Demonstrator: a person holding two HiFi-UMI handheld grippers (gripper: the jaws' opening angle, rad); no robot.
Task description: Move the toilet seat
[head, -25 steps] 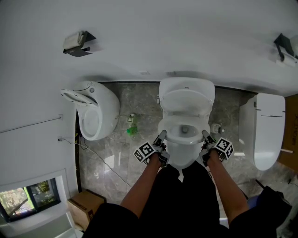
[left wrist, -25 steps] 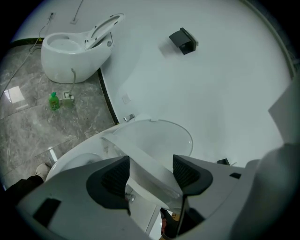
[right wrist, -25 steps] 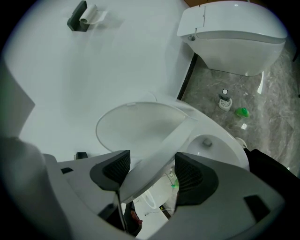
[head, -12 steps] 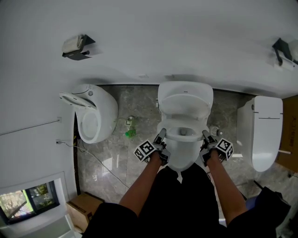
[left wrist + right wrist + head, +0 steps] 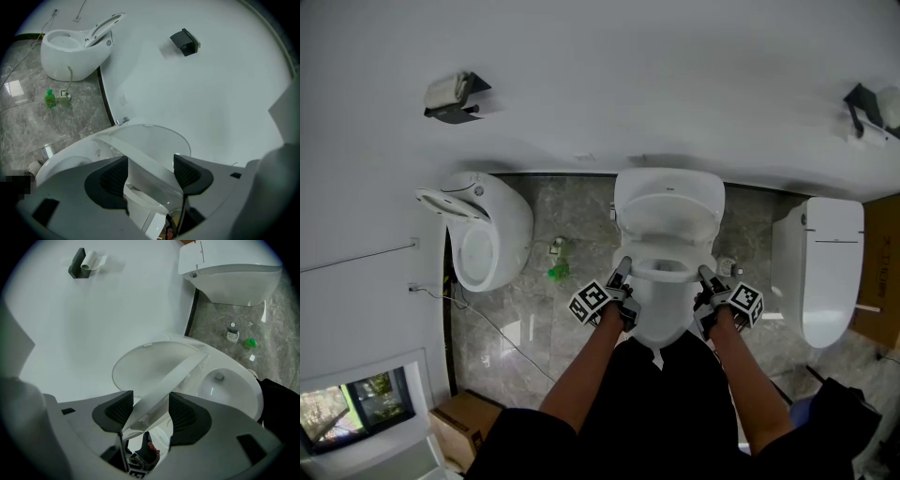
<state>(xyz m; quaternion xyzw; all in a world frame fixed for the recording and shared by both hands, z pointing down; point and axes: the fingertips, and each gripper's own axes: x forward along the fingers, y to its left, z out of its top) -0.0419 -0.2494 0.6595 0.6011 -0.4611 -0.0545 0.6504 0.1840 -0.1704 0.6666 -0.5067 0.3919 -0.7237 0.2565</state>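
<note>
The dark ribbed fingers (image 5: 114, 177) of the left gripper (image 5: 150, 169) are clamped on one side rim of the white plastic toilet seat (image 5: 149, 161), which slants between them, lifted clear of the bowl. The right gripper (image 5: 151, 409) grips the opposite rim. Its fingers (image 5: 183, 412) have just been closing with the seat between them, and the seat runs up from them as a tilted band toward the hinge. Only the right gripper view looks past the seat into the white ceramic bowl (image 5: 224, 389). The left gripper view shows instead the rounded white lid (image 5: 157, 139) standing upright against the wall. The head view alone shows both grippers at once, one on each side of the toilet's front. It also takes in the grey marble floor (image 5: 581, 202), a small green bottle (image 5: 559, 273), a neighbouring white toilet (image 5: 483, 230) at the left and a brown cardboard box (image 5: 469, 414).
</note>
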